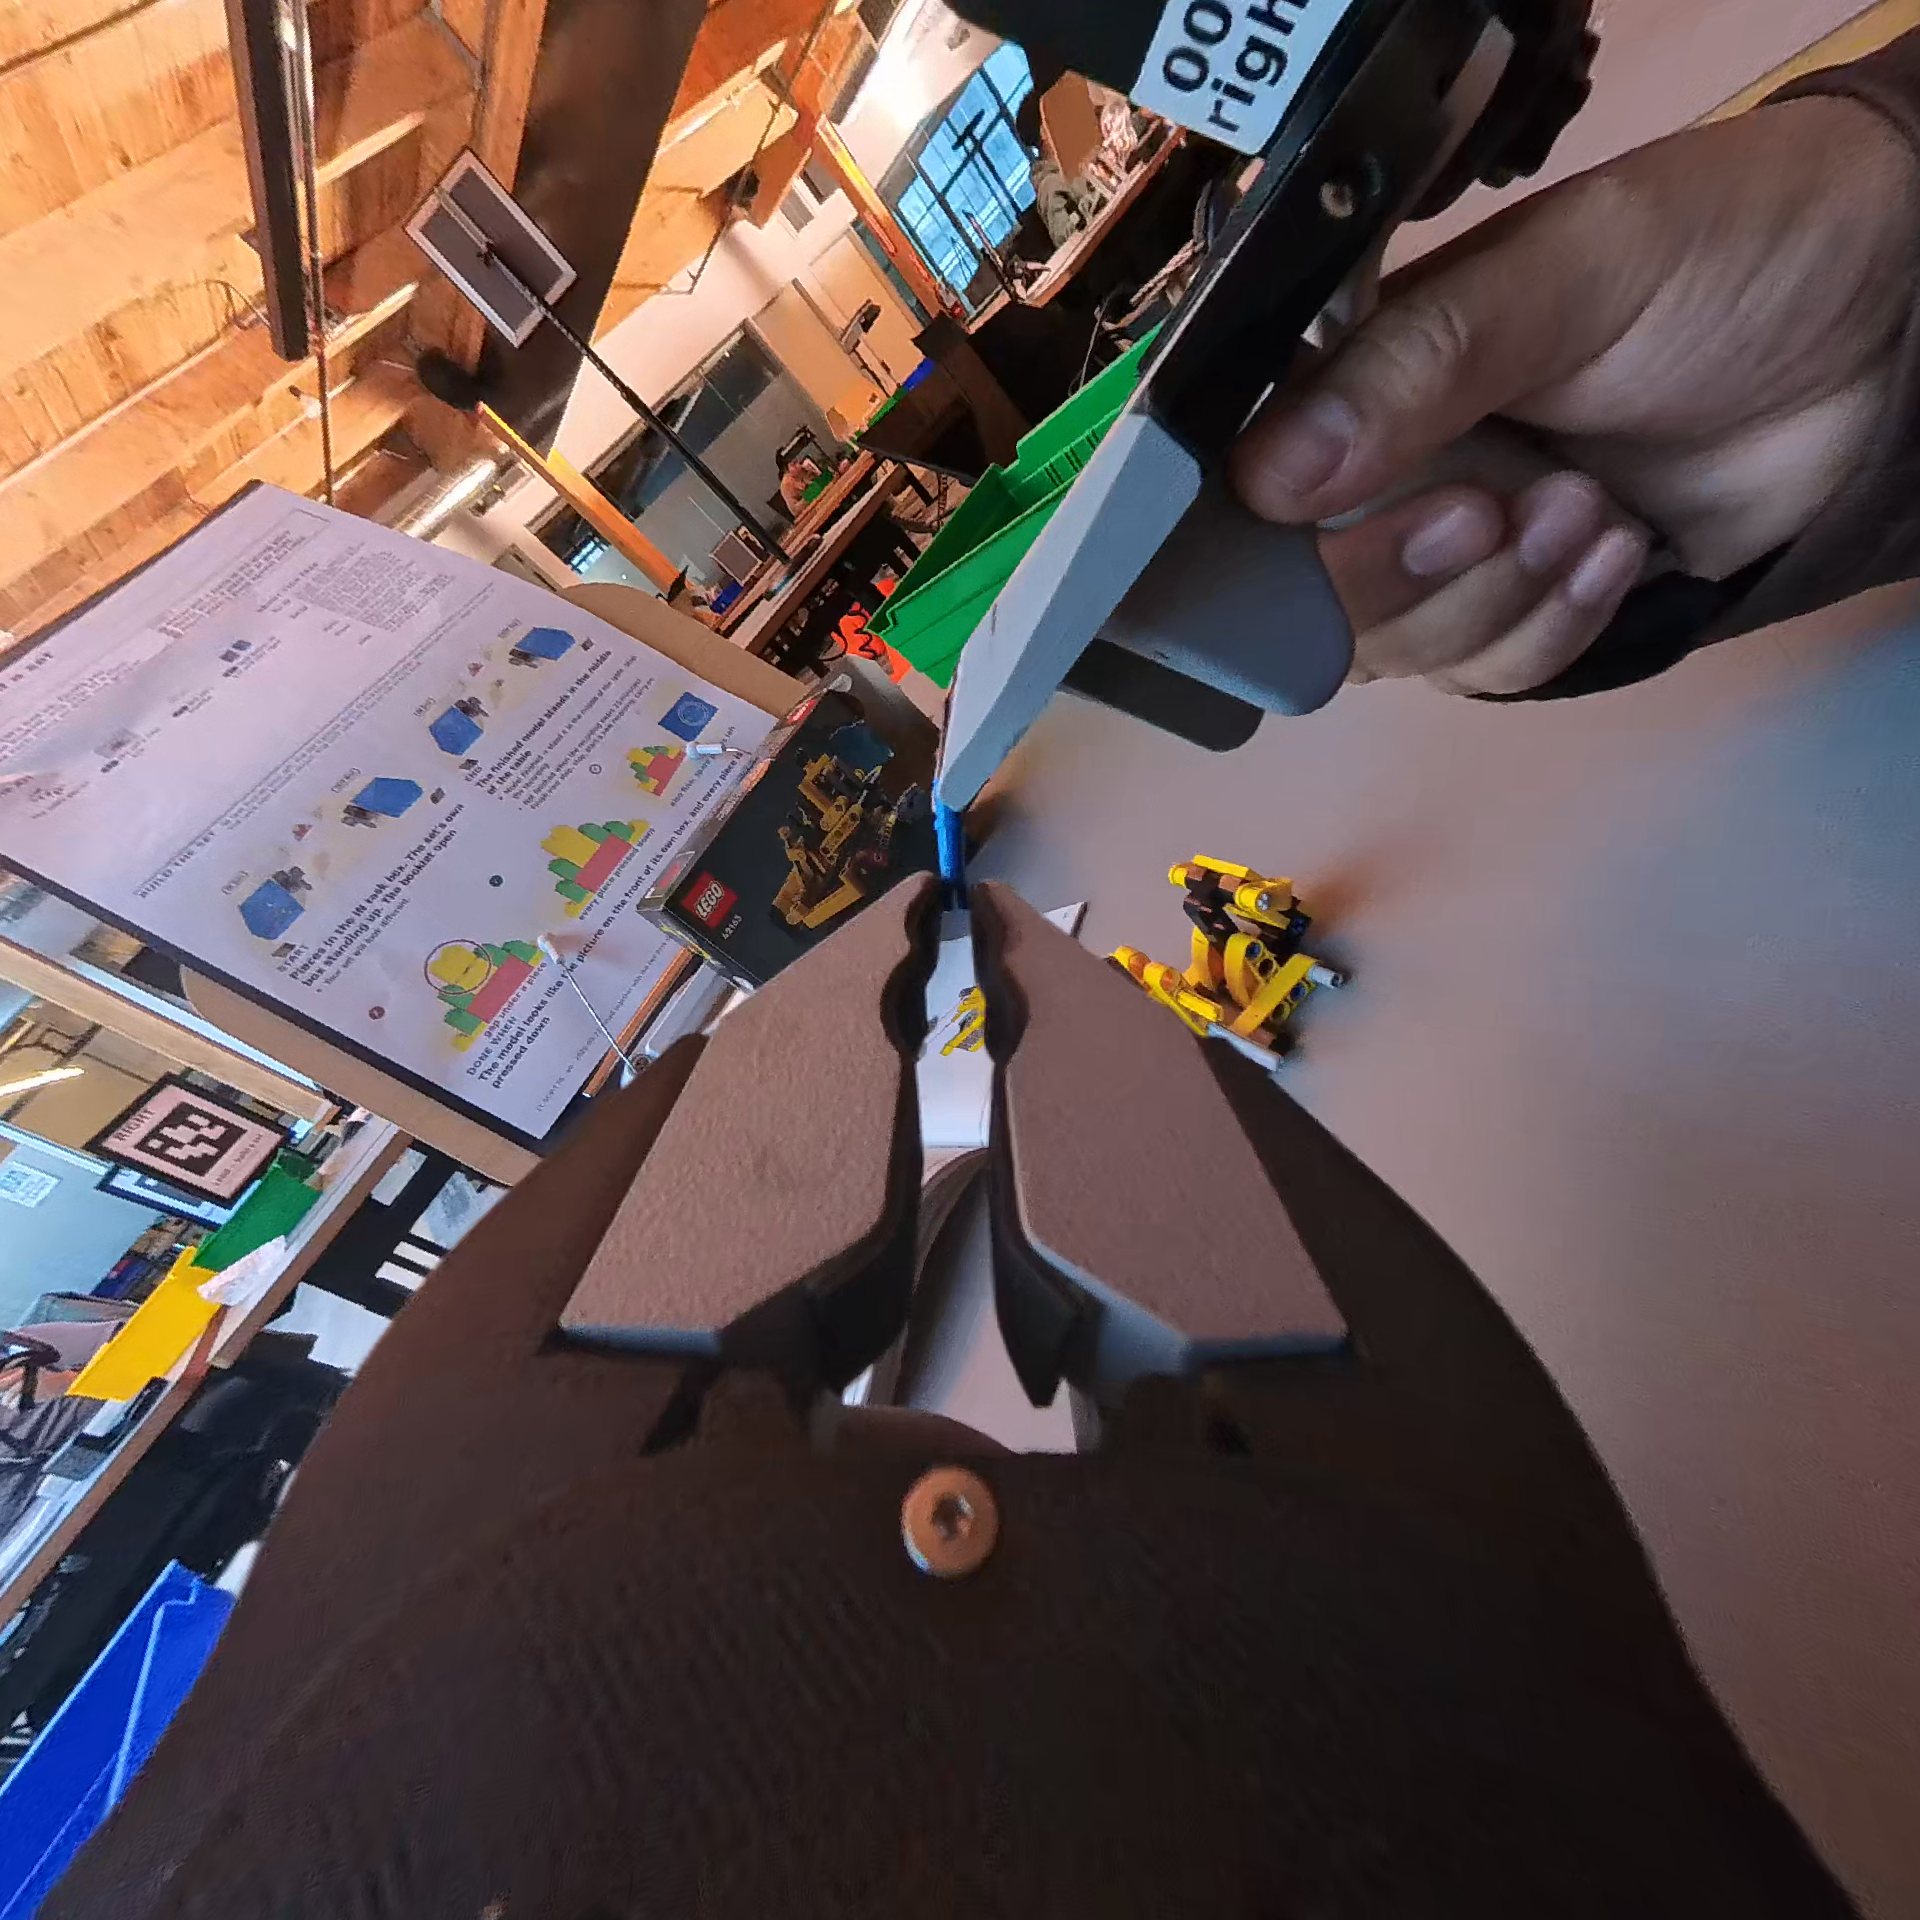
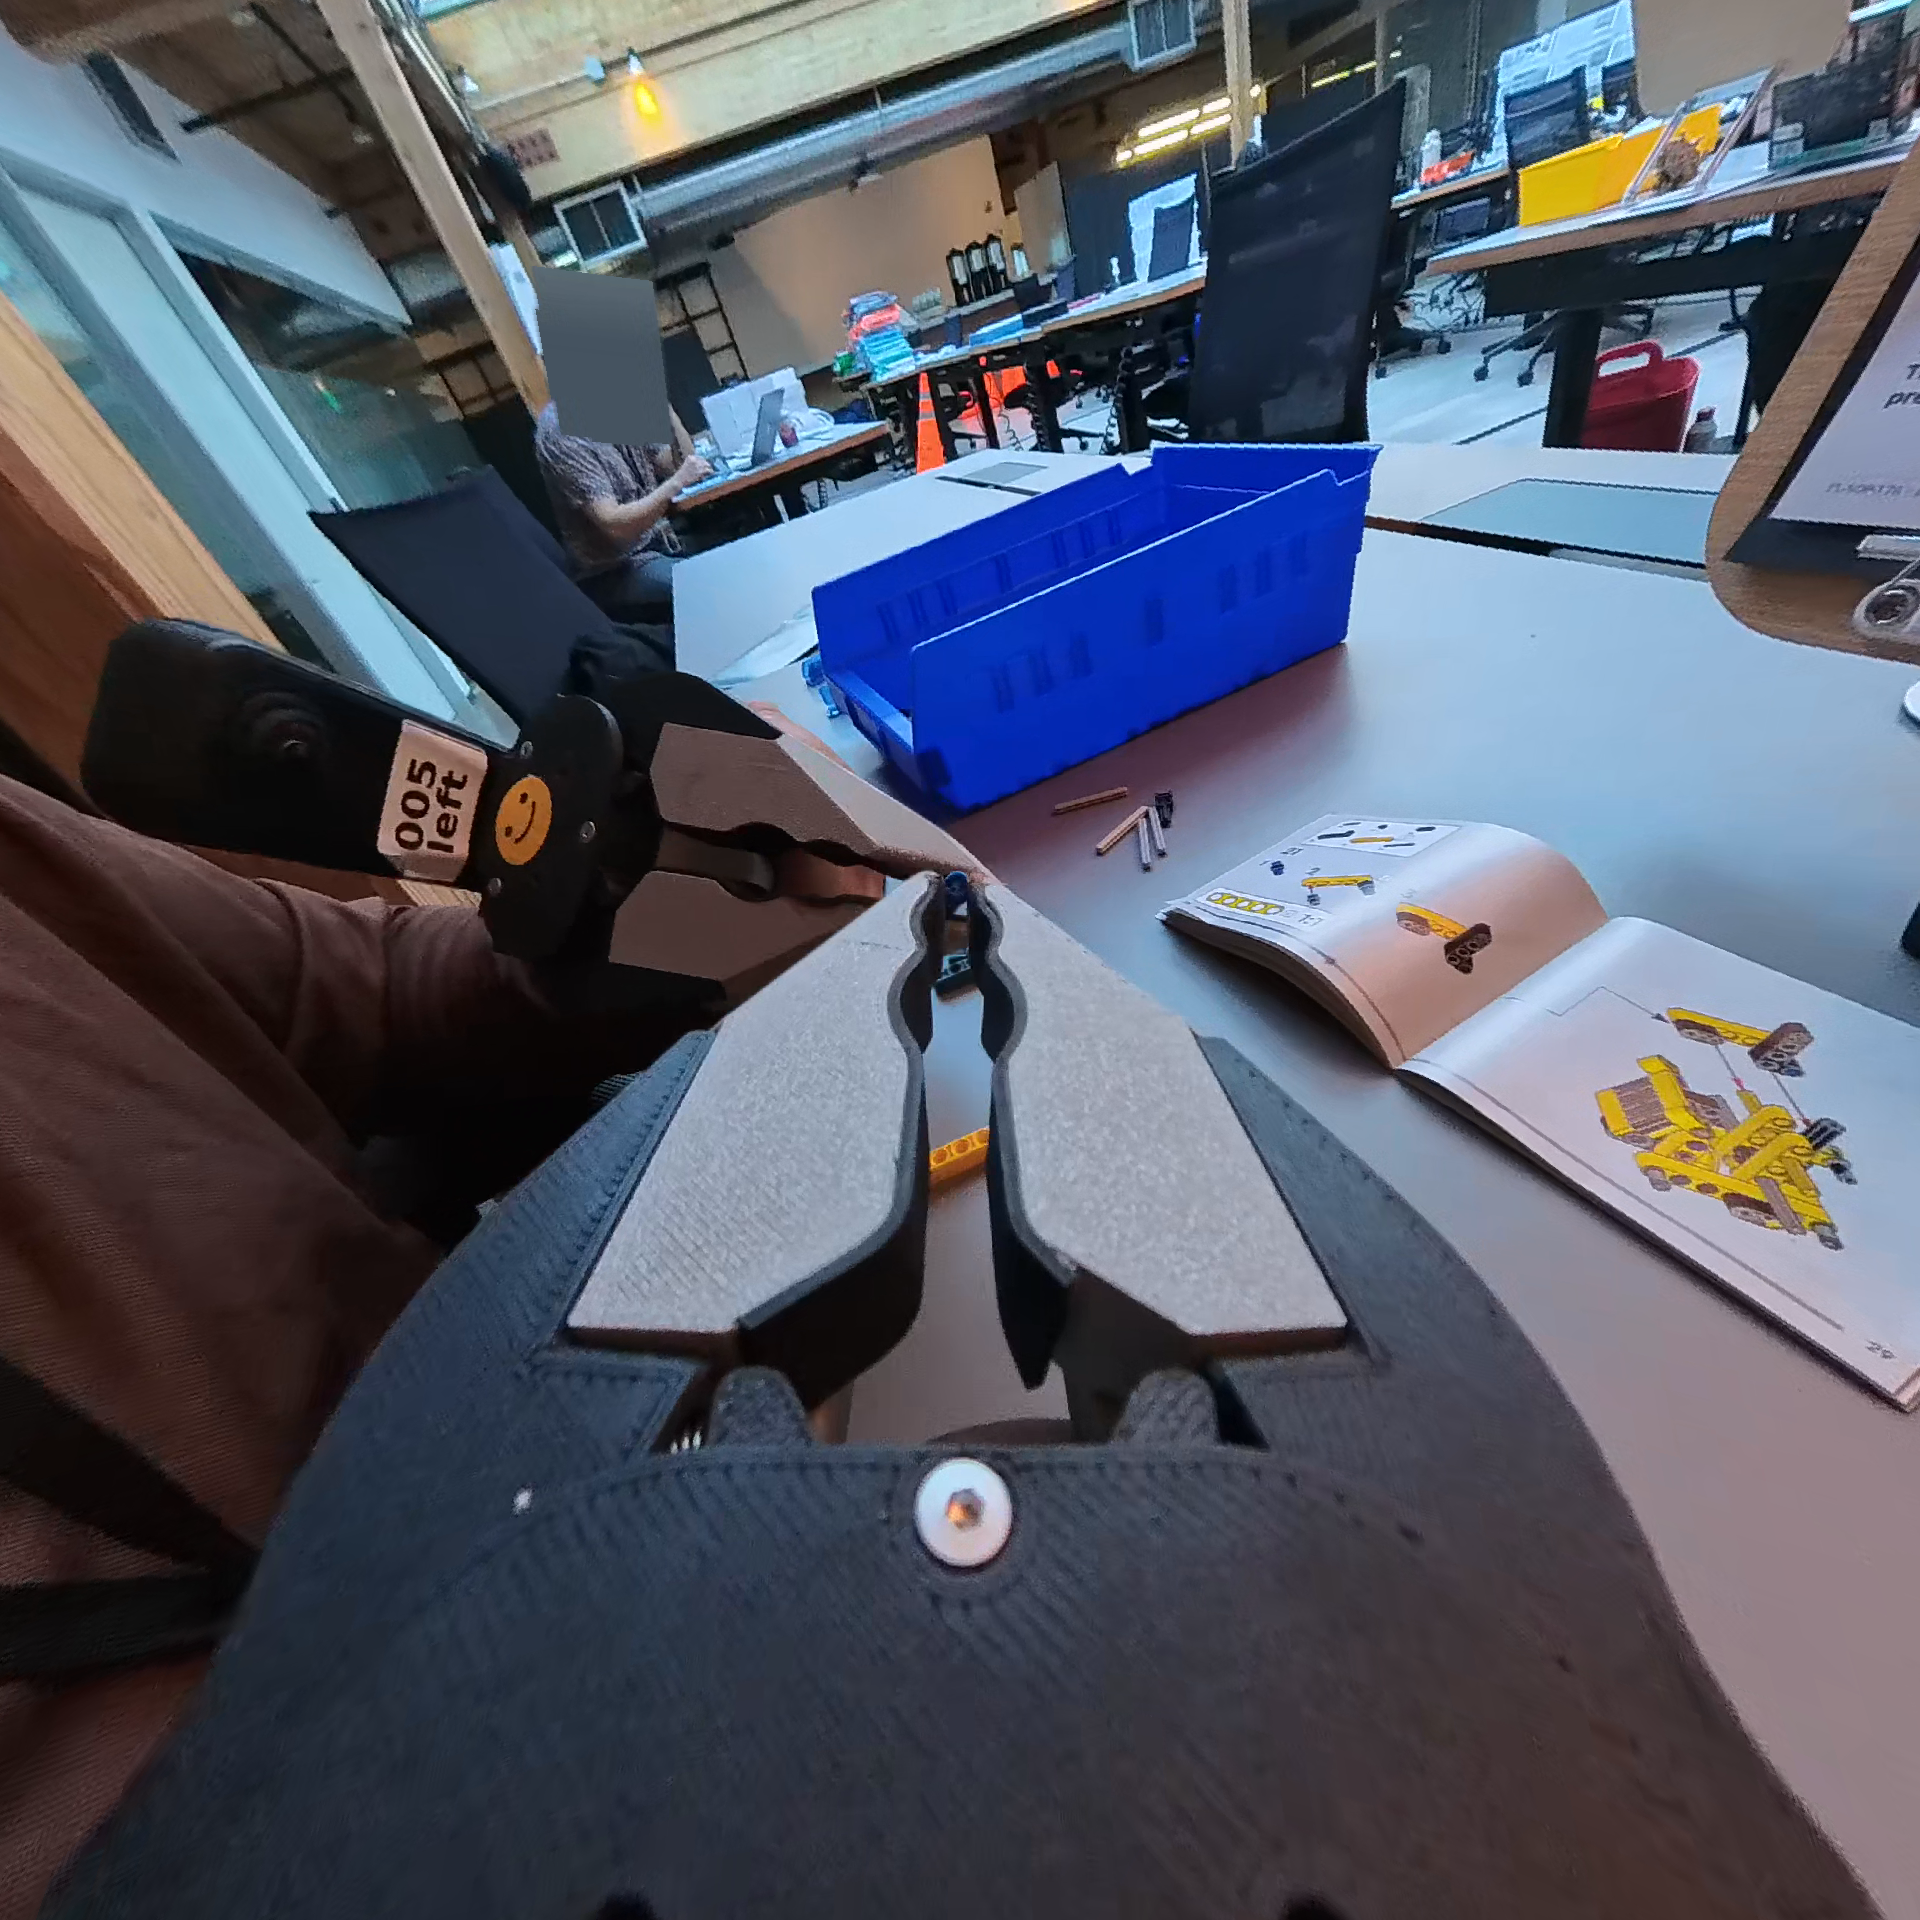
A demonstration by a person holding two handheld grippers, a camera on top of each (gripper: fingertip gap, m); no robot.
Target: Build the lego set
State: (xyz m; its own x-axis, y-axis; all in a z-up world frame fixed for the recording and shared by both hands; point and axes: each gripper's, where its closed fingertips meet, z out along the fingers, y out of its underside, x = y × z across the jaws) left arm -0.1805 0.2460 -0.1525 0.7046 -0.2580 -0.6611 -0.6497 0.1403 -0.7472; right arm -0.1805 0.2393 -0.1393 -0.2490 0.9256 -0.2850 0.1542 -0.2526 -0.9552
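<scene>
Left wrist view shows the left hand-held gripper (image 1: 954,902) with its fingertips drawn nearly together around the lower end of a small blue pin (image 1: 948,844), while the right hand-held gripper (image 1: 954,800) comes in from the upper right, held in a person's hand (image 1: 1621,416), and its pale fingertips pinch the top end of the same piece; both hand-held grippers are closed on it, in the air above the grey worktop (image 1: 1558,1143). To the right on the worktop stands the partly built yellow model (image 1: 1236,956), well apart from the tips. Behind the fingertips stands the black lego box (image 1: 800,842), and left of it a propped instruction board (image 1: 343,790) with coloured brick pictures. A green bin (image 1: 997,530) lies beyond the right hand-held gripper. Right wrist view shows the right hand-held gripper's tips meeting the left one's around the blue pin, with a brown sleeve (image 2: 208,1039) at left. On the worktop lie an open instruction booklet (image 2: 1507,1039) at right, a blue bin (image 2: 1091,634) farther back, and a few loose thin rods and a small dark piece (image 2: 1132,821) between bin and booklet. A yellow beam (image 2: 958,1151) shows through the gap between the fingers, lying on the worktop below. A seated person (image 2: 613,488) is at a far desk
</scene>
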